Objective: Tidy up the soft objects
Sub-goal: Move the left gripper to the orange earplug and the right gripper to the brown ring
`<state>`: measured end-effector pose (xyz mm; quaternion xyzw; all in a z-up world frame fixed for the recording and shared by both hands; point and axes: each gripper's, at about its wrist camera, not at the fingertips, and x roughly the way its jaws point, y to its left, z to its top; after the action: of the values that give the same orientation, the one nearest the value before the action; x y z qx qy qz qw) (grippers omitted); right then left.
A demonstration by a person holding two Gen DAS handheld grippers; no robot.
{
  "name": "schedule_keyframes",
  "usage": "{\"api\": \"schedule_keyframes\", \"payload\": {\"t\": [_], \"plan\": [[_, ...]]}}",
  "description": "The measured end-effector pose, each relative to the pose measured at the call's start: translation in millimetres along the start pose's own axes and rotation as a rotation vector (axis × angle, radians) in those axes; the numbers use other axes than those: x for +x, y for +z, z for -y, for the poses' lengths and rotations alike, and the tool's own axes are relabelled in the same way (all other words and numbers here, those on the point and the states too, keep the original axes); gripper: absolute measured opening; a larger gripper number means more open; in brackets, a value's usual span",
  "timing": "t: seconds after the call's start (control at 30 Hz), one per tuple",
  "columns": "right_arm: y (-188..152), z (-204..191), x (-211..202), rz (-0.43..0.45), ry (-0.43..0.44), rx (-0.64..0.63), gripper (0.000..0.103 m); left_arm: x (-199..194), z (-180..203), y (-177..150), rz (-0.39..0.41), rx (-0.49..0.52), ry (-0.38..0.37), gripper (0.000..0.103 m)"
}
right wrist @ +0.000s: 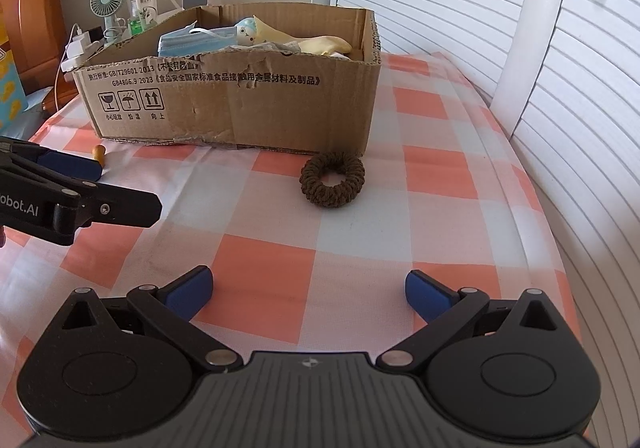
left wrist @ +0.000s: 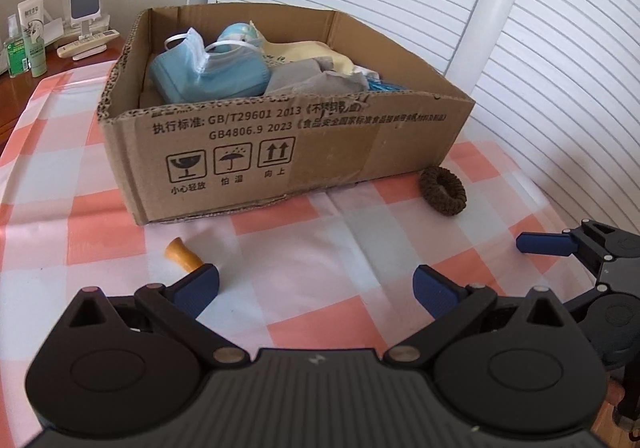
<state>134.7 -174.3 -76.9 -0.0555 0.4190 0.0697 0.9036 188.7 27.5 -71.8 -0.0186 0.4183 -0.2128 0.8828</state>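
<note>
Your left gripper [left wrist: 316, 290] and right gripper [right wrist: 309, 294] hovered with jaws wide and empty over the checked tablecloth [right wrist: 264, 260]. At your right's twelve o'clock lay a brown scrunchie [right wrist: 332, 178]; at your left's eleven, a small orange piece [left wrist: 182, 255]. Beyond stood the cardboard box [left wrist: 256, 151] holding face masks [left wrist: 208, 71] and cloths.

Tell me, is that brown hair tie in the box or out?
Out. The hair tie lies flat on the checked cloth, just in front of the cardboard box, near its right corner.
</note>
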Motion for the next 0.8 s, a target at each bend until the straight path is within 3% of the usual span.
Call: {"api": "schedule_keyframes", "payload": {"t": [0.27, 0.53, 0.63, 0.7, 0.8], "plan": [[0, 0, 0, 0.001, 0.003, -0.004, 0.103, 2, 10, 6, 0.004, 0.026, -0.049, 0.102], [-2, 0, -1, 0.008, 0.005, -0.006, 0.103, -37, 2, -2, 0.085, 0.129, 0.067, 0.101], [-2, 0, -1, 0.008, 0.006, -0.006, 0.103, -31, -11, 0, 0.064, 0.146, 0.126, 0.095], [-2, 0, -1, 0.007, 0.006, -0.006, 0.103, -21, -19, -1, 0.020, 0.132, 0.121, 0.085], [-2, 0, -1, 0.008, 0.007, -0.007, 0.103, -12, -23, -8, -0.015, 0.113, 0.151, 0.079]]}}
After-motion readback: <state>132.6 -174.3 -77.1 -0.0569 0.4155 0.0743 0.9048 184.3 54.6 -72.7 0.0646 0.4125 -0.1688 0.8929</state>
